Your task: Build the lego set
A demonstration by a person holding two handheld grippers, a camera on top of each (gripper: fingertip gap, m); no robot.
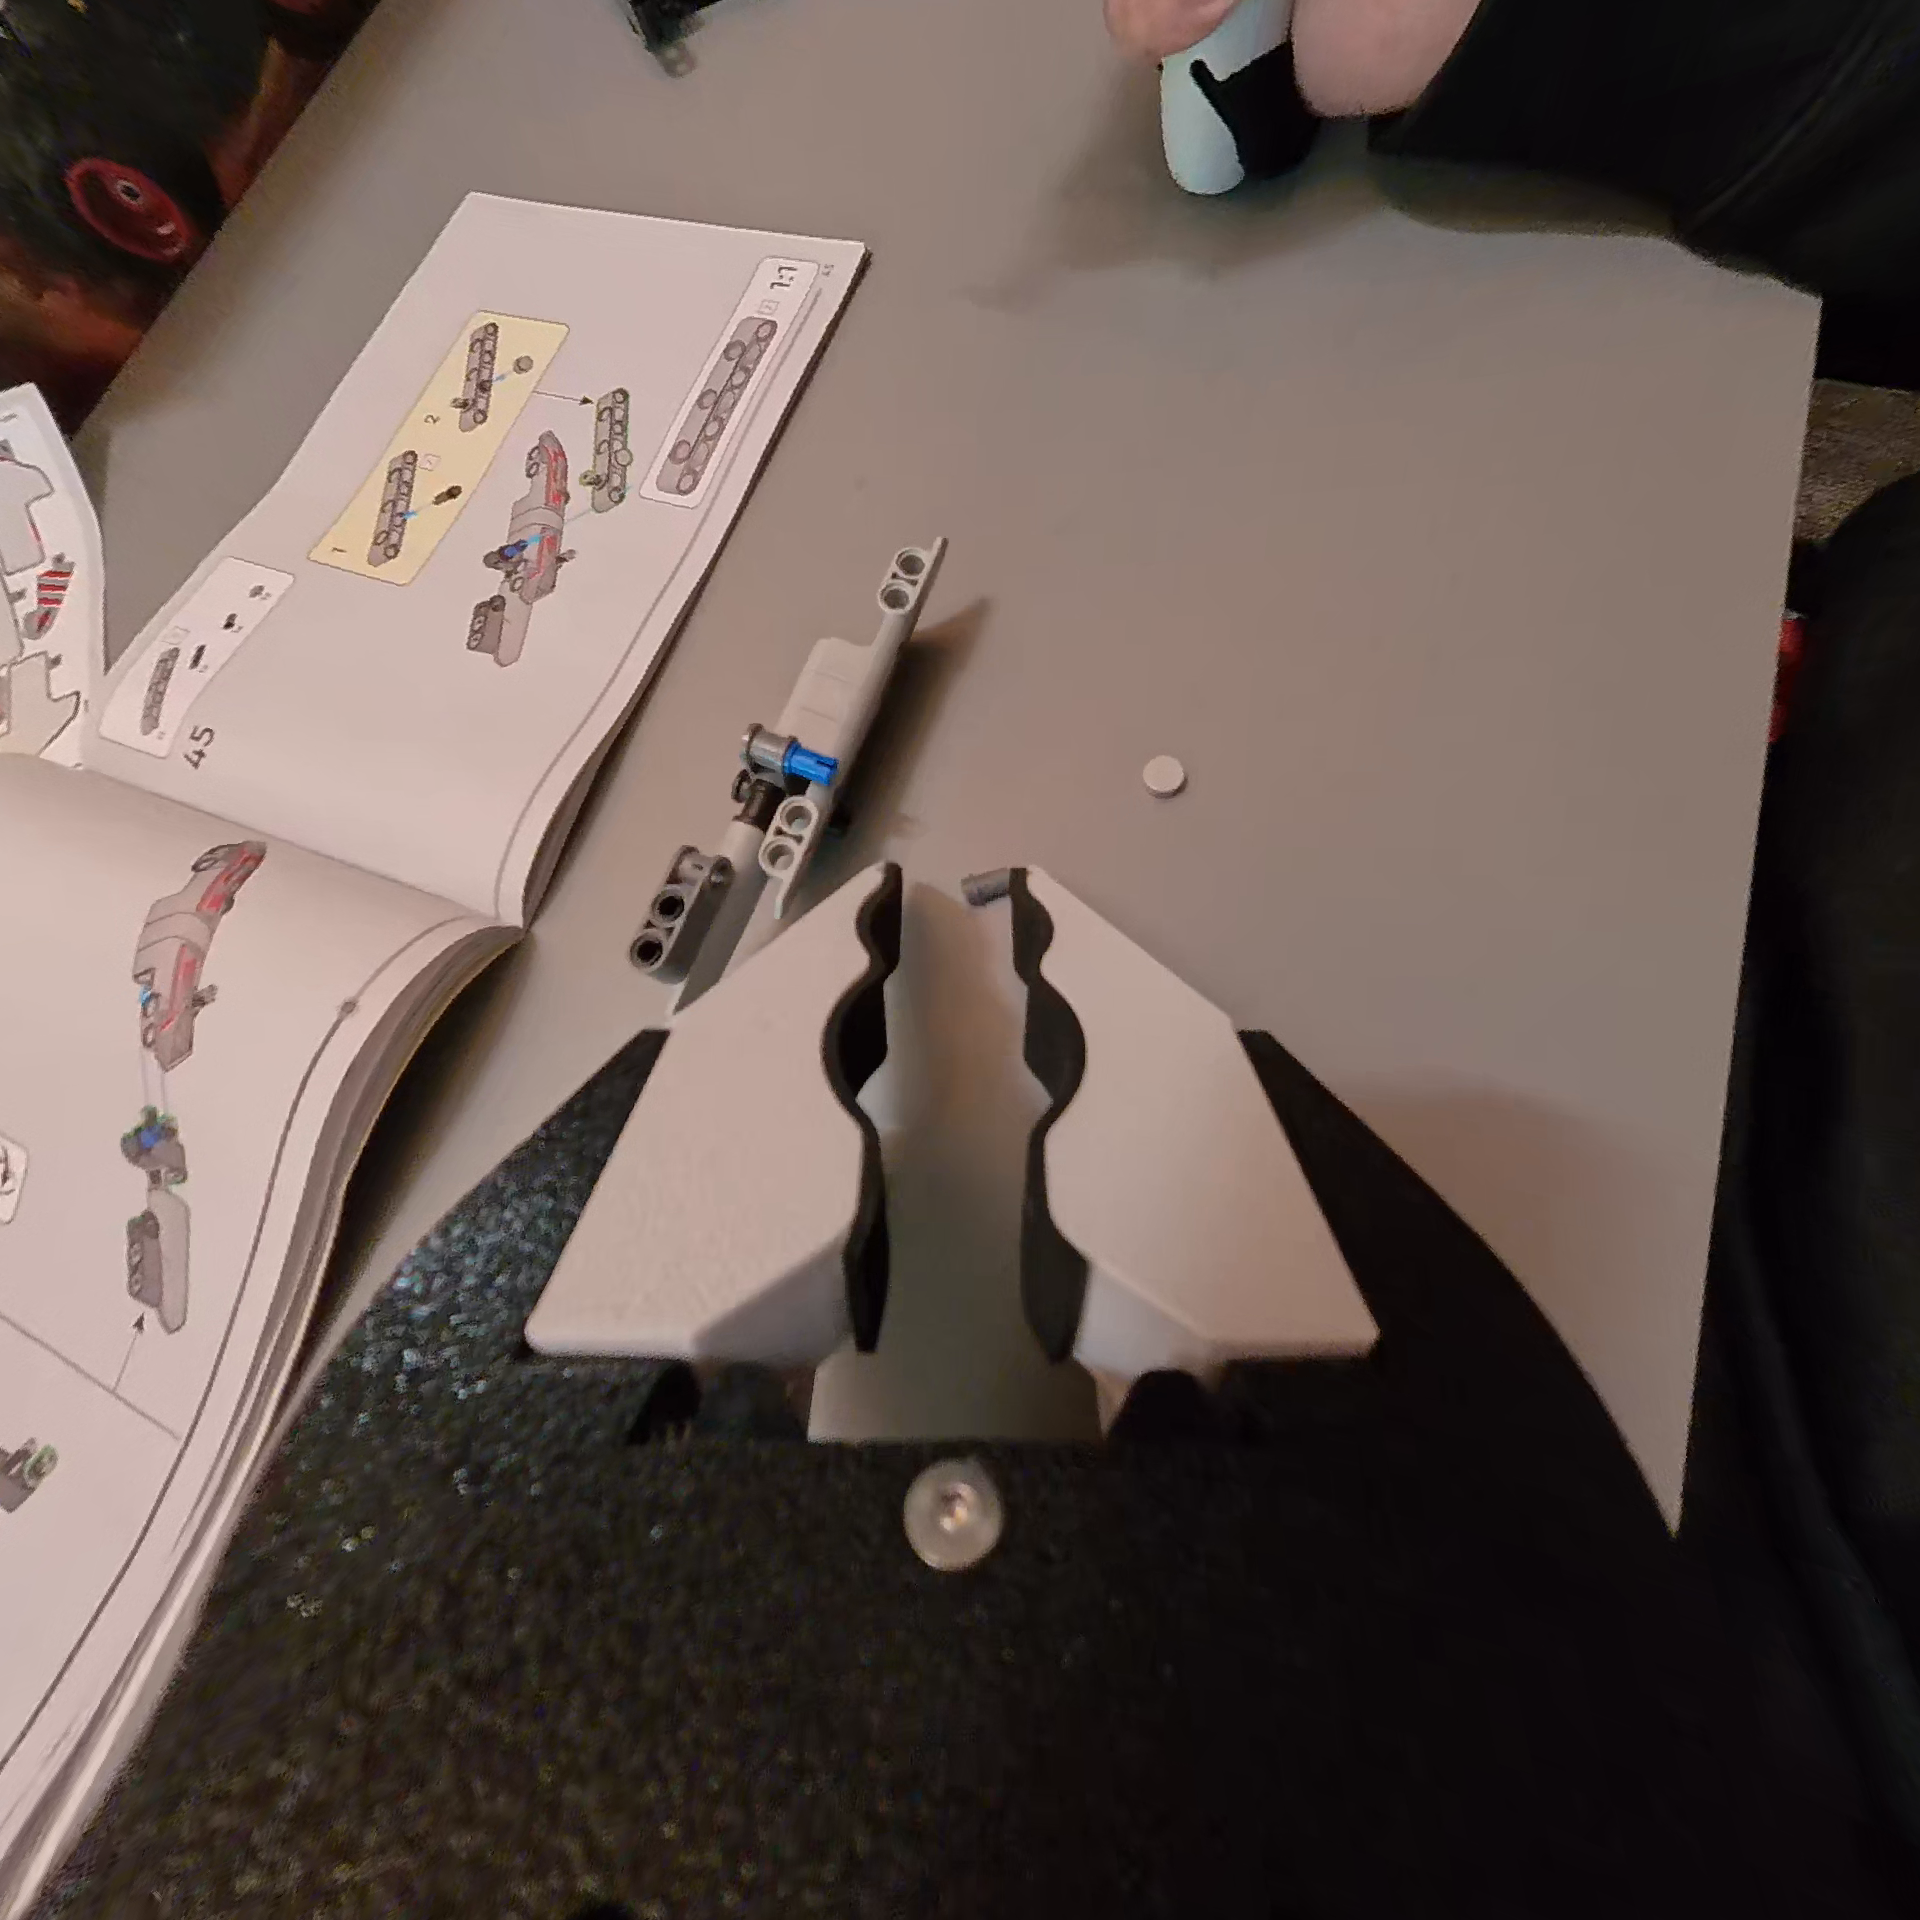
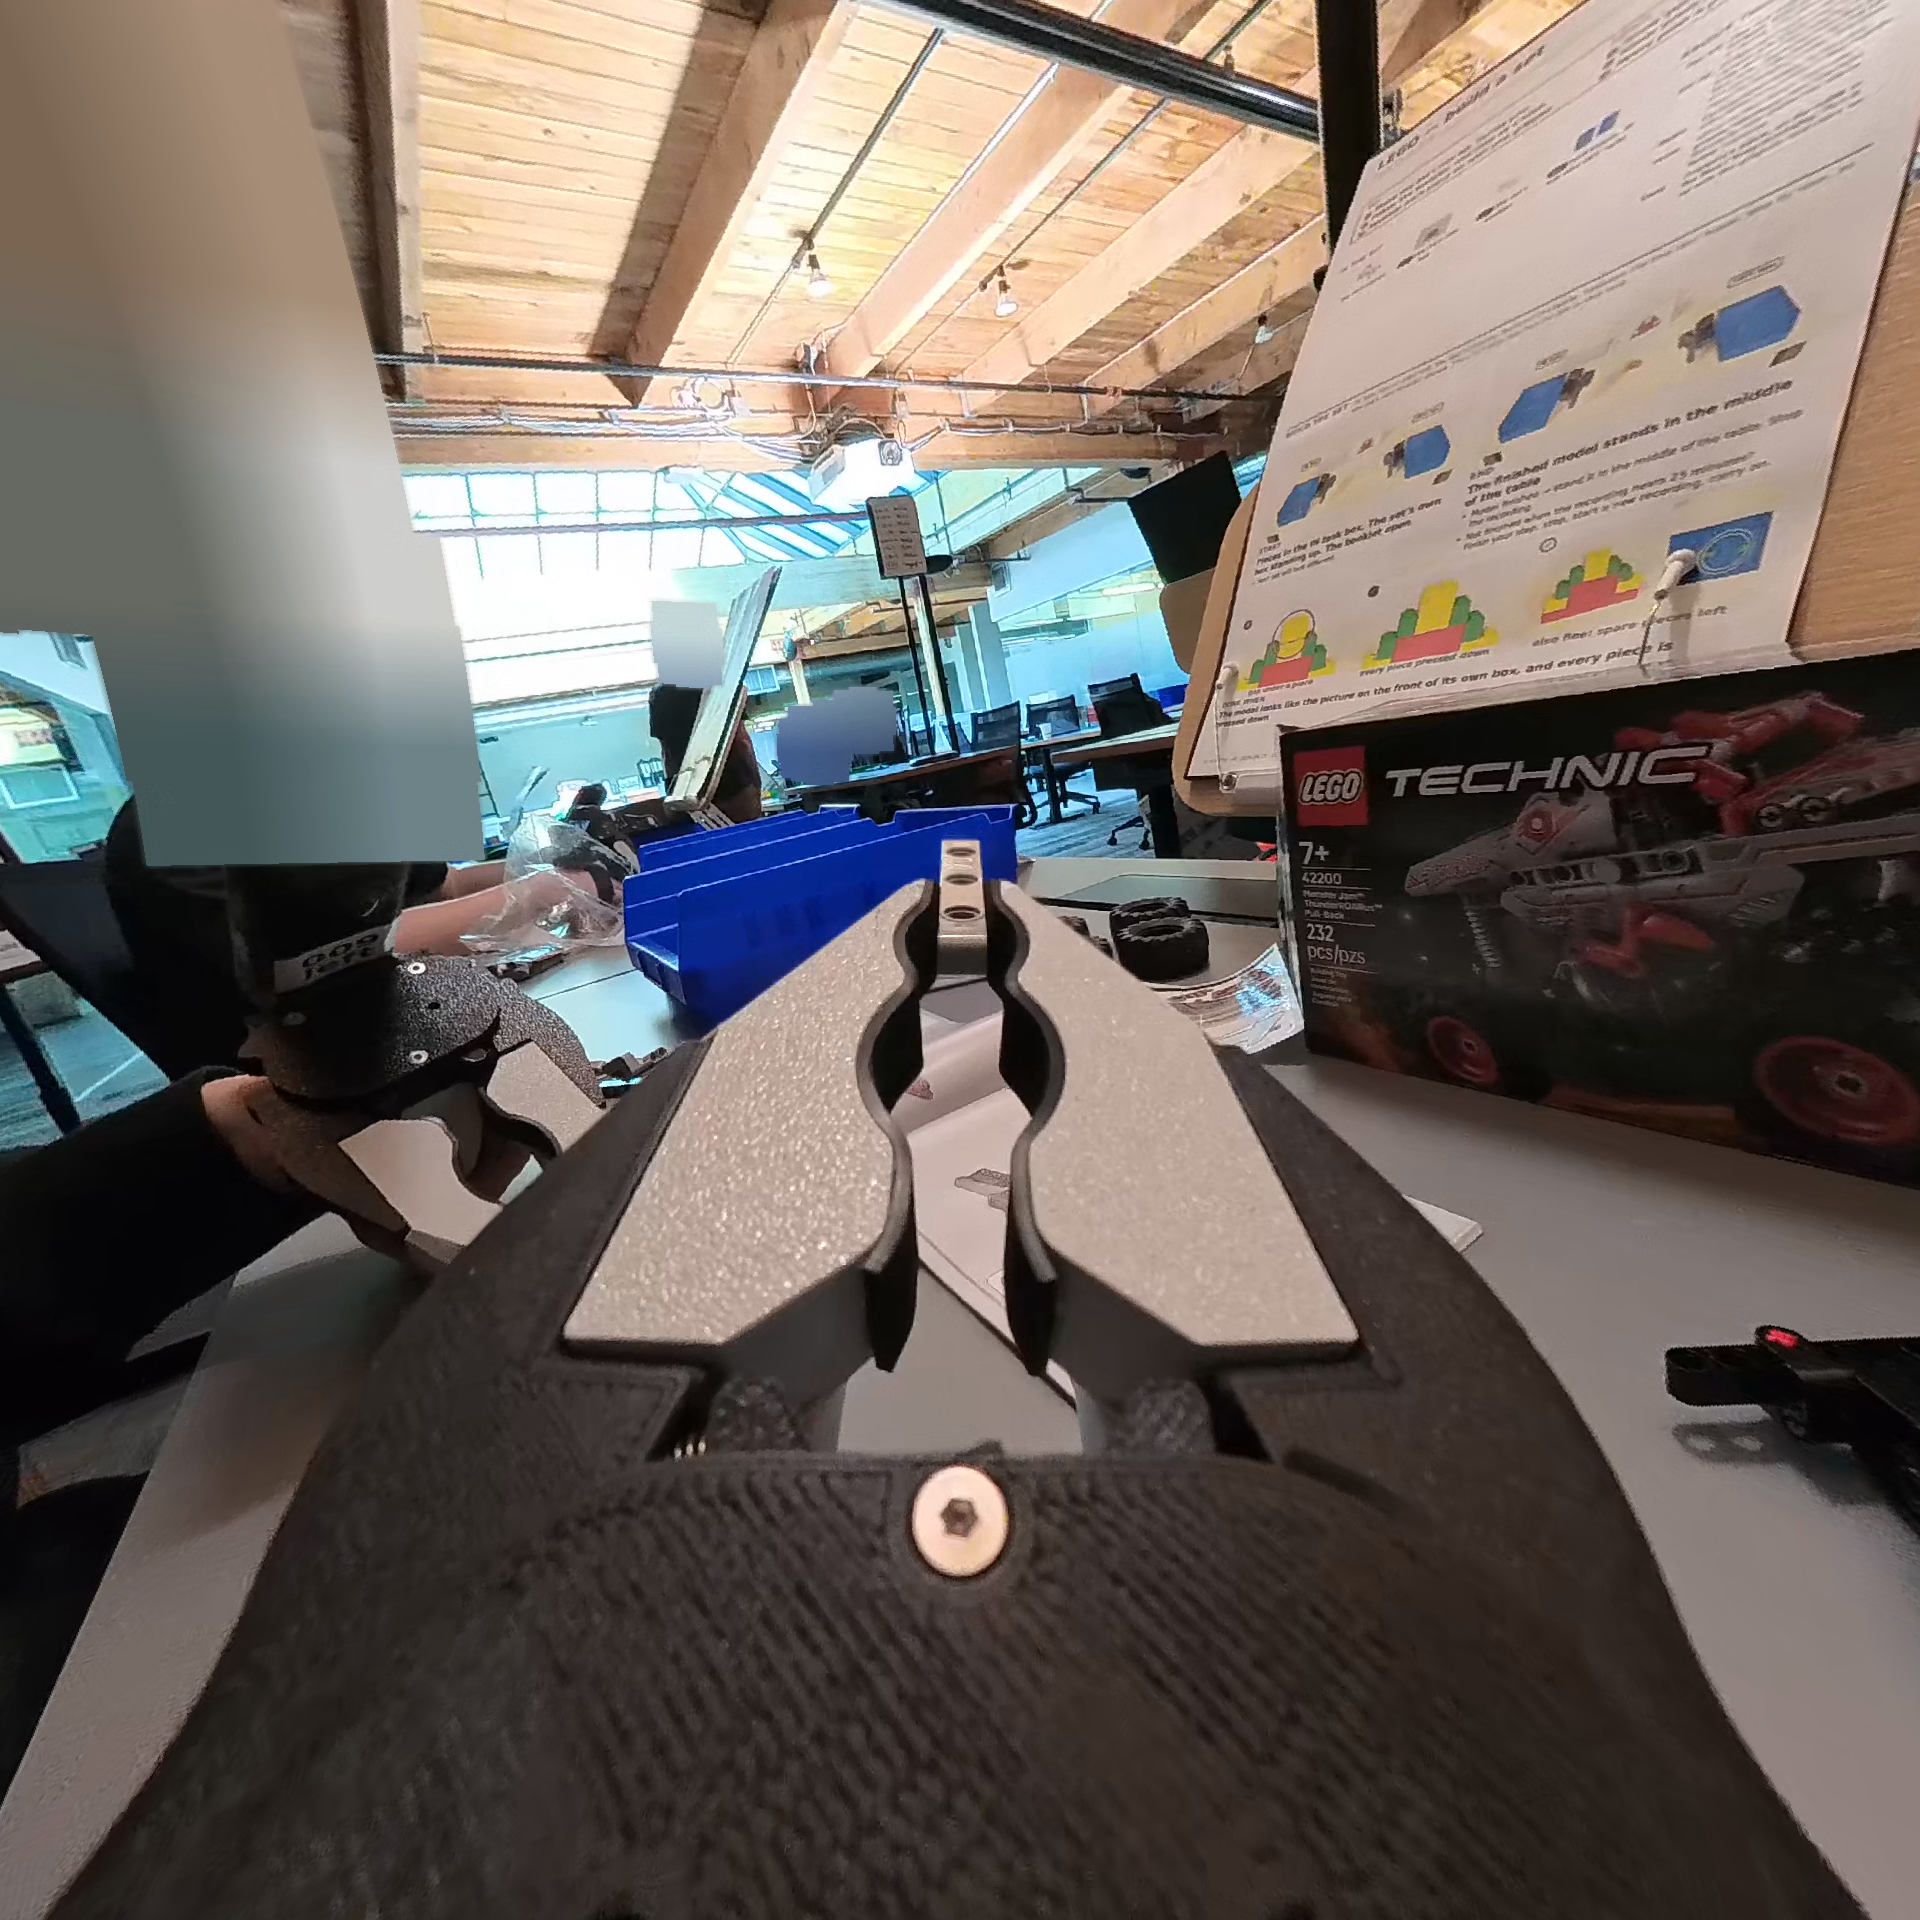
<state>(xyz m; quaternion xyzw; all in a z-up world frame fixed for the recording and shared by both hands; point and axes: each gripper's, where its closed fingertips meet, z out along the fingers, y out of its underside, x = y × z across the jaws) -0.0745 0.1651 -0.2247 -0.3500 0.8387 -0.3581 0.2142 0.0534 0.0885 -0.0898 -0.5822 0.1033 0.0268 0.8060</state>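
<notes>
Blue bin (image 2: 821,894), grey beam (image 2: 961,914), grey table (image 1: 1351,520), red-wheeled box art (image 2: 1621,914)

Your left wrist view is dim, with soft shadows and dark, stretched edges. Ahead of your right gripper (image 2: 958,906), bright windows (image 2: 582,582) glare; the fisheye bends the edges.

Grey fingers (image 1: 748,1132), speckled black mounts

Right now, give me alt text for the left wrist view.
The left tongs, open, hover over a grey table beside a small grey pin. Ahead lie a partly built grey Lego assembly, a round grey stud and an open instruction booklet.
</notes>
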